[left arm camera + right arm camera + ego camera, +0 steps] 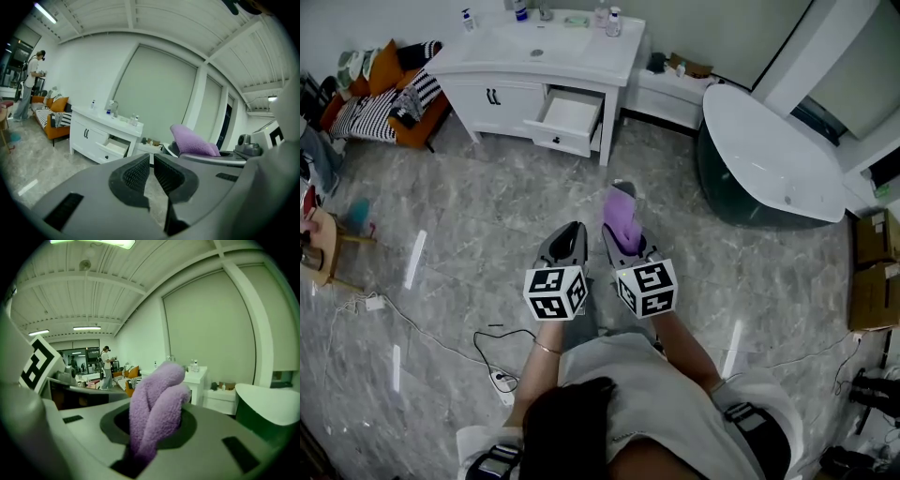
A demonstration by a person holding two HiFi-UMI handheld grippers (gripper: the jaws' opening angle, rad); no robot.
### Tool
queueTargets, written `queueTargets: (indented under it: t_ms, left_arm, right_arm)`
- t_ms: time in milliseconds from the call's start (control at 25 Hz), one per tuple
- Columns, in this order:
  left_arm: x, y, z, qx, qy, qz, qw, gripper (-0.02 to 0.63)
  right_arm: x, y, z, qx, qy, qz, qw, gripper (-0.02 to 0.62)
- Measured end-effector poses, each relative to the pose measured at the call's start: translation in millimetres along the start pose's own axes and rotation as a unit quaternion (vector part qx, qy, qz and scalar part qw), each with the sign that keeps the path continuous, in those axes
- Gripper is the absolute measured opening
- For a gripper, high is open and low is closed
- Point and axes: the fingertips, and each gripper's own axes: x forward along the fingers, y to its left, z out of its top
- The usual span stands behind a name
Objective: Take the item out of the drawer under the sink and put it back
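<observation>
Head view with both gripper views: a person standing on the grey marbled floor [478, 216], facing the white sink cabinet [492, 89] at the far wall.

The right hand-held gripper [622, 228] is clamped on a purple fleecy cloth [623, 214]. In the right gripper view the cloth [154, 397] is seen folded double between the jaws of that hand-held gripper [153, 420], with its rounded end standing up and forward beyond the fingertips. The cloth is thus carried in the air above the floor, well apart from the cabinet.

The left hand-held gripper [574, 228] is held just beside the right one, at about the same height. In the left gripper view its jaws [151, 161] are closed to a narrow slit, and nothing is caught between the ribbed pads [137, 172]. The cloth [193, 141] is seen there to the right.

The drawer [569, 117] at the right side of the cabinet is pulled out, and its white inside is exposed. It is also seen in the left gripper view [115, 145]. Bottles are set around the sink [534, 42] on top. A white bathtub [769, 155] is placed at the right, and a striped orange sofa [394, 89] at the left.
</observation>
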Motion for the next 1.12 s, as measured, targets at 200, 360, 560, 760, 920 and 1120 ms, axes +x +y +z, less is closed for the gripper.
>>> queueTargets:
  t_ms: [200, 360, 560, 760, 920, 1120]
  left_arm:
    - [32.0, 24.3, 15.2, 0.001, 0.006, 0.001, 1.0000, 0.029]
    - [55.9, 39.7, 31.8, 0.006, 0.007, -0.004, 0.9999, 0.030]
    - [81.6, 58.9, 45.4, 0.013, 0.021, -0.010, 0.9996, 0.031]
    - [103.2, 80.9, 56.0, 0.011, 0.031, -0.004, 0.9995, 0.029]
    - [116.0, 95.9, 65.3, 0.012, 0.035, -0.011, 0.9992, 0.029]
    - [133.5, 106.9, 73.6, 0.020, 0.039, -0.036, 0.9984, 0.023]
  right_arm:
    - [37.8, -10.8, 17.4, 0.025, -0.012, 0.003, 1.000, 0.084]
    - [69.5, -17.0, 28.3, 0.016, -0.003, 0.000, 1.000, 0.084]
    - [101.7, -27.6, 41.9, 0.054, -0.008, -0.004, 0.999, 0.084]
    - [132.8, -36.0, 51.9, 0.064, -0.004, -0.008, 0.998, 0.084]
    - [152.9, -39.1, 51.4, 0.072, 0.007, -0.016, 0.997, 0.084]
    - [173.3, -43.0, 59.7, 0.069, 0.005, -0.027, 0.997, 0.084]
